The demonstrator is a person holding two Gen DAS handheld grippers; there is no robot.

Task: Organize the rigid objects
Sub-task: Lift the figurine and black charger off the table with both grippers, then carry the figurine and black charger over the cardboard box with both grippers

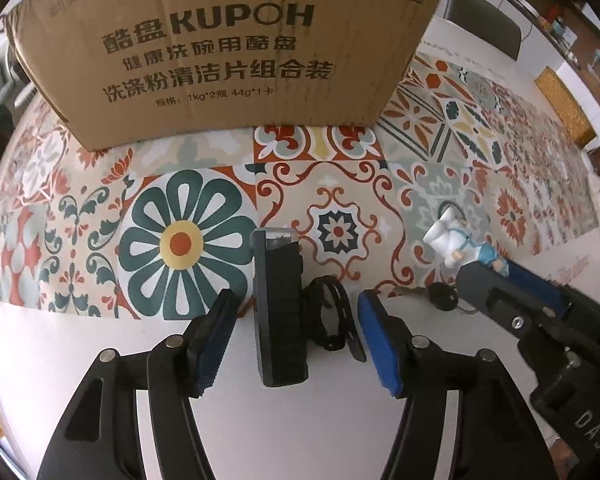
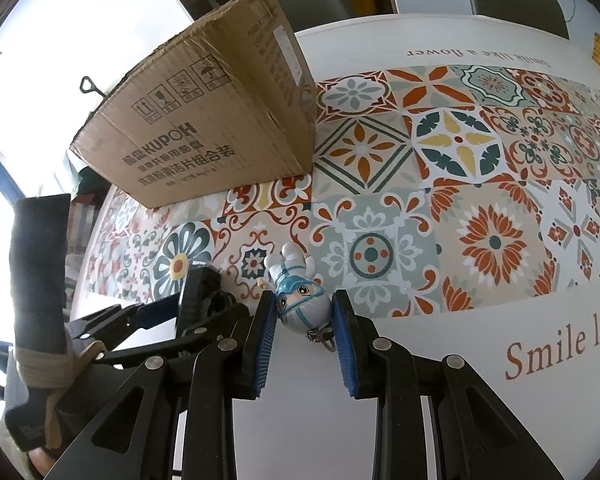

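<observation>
The left tool [image 1: 296, 336] stood apart around the upright black rectangular plastic device [image 1: 278, 308]. The right tool [image 2: 304, 332] bracketed the white-and-blue astronaut keychain figurine [image 2: 298, 300], contact unclear. The brown cardboard box [image 1: 220, 52] sat at 12 o'clock. Risk: an off-centre closure would probably topple the device.

Bright daylight, blown-out window glare upper left in the right wrist view, heavy fisheye bending at the edges, dark vignette corners, soft shadows on the table [image 1: 324, 420], centre pretty sharp
</observation>
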